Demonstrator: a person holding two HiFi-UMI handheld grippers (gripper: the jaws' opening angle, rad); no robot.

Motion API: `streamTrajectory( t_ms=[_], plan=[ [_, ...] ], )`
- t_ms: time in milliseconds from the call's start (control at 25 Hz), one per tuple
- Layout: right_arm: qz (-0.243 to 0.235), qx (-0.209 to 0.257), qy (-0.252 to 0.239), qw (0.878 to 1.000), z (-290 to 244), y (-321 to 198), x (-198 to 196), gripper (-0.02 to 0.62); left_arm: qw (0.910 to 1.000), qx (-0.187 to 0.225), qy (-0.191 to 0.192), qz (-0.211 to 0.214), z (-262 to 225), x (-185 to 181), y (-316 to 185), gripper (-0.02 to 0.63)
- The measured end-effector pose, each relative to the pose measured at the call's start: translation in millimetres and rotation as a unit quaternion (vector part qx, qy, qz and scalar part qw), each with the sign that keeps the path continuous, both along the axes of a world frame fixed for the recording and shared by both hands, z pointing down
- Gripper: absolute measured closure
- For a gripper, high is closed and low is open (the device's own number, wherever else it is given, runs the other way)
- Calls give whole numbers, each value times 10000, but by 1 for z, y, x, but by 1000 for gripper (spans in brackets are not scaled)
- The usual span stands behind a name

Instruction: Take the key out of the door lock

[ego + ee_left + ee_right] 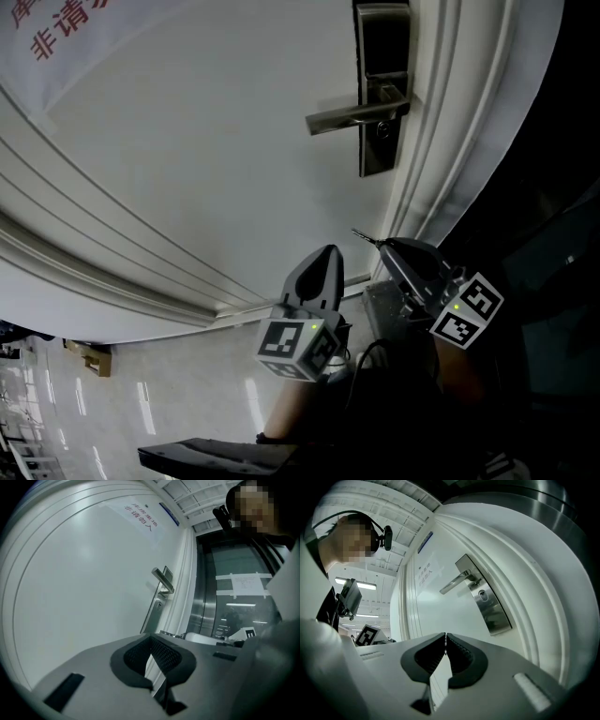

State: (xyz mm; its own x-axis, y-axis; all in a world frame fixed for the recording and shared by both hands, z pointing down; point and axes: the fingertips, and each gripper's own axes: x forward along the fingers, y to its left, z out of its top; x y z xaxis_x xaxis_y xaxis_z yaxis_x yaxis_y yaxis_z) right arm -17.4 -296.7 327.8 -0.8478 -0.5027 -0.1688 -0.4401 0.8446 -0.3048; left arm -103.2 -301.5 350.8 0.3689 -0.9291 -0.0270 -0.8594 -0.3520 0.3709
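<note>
The right claw (384,244) is pinched on a thin metal blade, seemingly the key (364,235). It sticks out just past the tips, its long axis carrying on from the jaws toward the door (187,141). The lock (380,141) sits well above and ahead of this claw, under the handle (356,114). Its keyhole (482,594) looks bare, so I judge the key is out. The left claw (326,251), just beside the right one, has its jaws together on nothing. The key looks slim and silvery, a toothed sliver edge-on.

On door (187,169), handle (352,114) left of lock plate (382,37)
</note>
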Motion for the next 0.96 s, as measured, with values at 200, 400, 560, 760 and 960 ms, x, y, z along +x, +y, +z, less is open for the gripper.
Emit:
streamTrajectory(
  t_ms=[200,400,560,760,960],
  plan=[
    [59,4,29,10000,1,1,5,584,10000,-24,40,36,2,3,2,606],
    [73,59,127,9999,0,2,6,584,10000,-50,60,45,4,5,2,606],
    [53,59,162,9998,0,1,5,584,10000,-55,65,42,4,4,0,606],
    [37,77,191,9998,0,-1,3,584,9999,-54,89,37,4,4,-1,606],
    [32,102,180,9998,-3,-2,0,584,9999,-32,97,20,2,-1,-3,606]
  ],
)
